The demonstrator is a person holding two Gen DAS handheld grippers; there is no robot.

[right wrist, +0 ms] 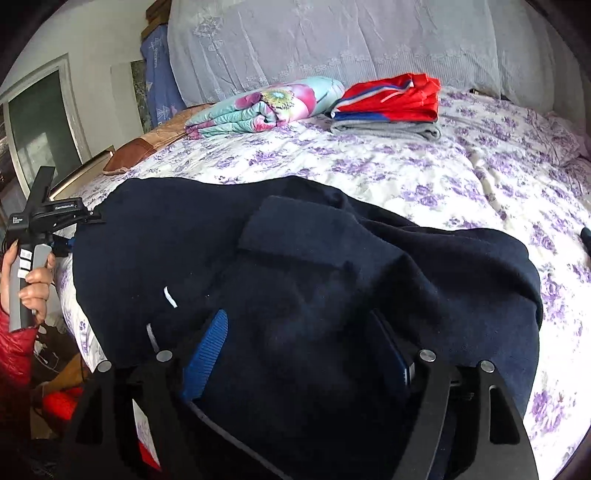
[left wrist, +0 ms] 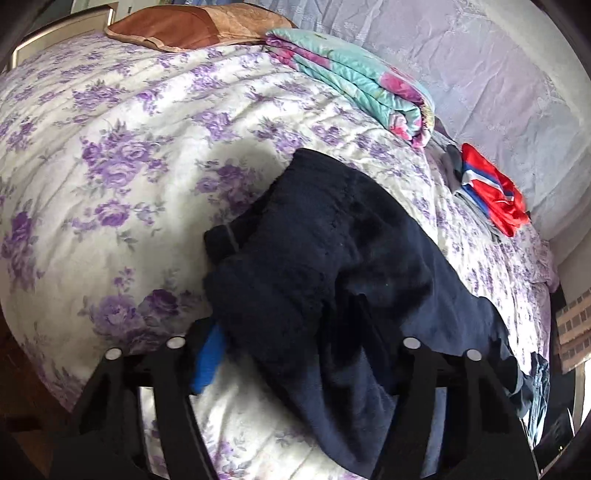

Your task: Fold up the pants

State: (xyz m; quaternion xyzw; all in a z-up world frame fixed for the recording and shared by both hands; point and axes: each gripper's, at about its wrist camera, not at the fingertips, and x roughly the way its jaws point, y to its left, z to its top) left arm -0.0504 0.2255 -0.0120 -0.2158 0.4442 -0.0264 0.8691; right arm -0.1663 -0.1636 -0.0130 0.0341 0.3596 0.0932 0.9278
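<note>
Dark navy fleece pants (right wrist: 295, 266) lie bunched on the floral bed, also in the left wrist view (left wrist: 332, 258). My right gripper (right wrist: 303, 343) has its jaws apart, with the cloth draped between its blue pads (right wrist: 207, 354); the fingers stand wide around the bunch. My left gripper (left wrist: 288, 343) has one blue pad (left wrist: 208, 362) showing and the other hidden under the cloth that lies over it. The left gripper also shows from outside in the right wrist view (right wrist: 74, 218), at the pants' left edge, held by a hand.
The bed has a white and purple floral cover (left wrist: 110, 147). A folded teal floral quilt (right wrist: 266, 107) and a stack of folded red and grey clothes (right wrist: 391, 107) lie near the headboard. A brown pillow (left wrist: 177, 29) sits at the far corner. The bed edge (right wrist: 77, 332) is at the left.
</note>
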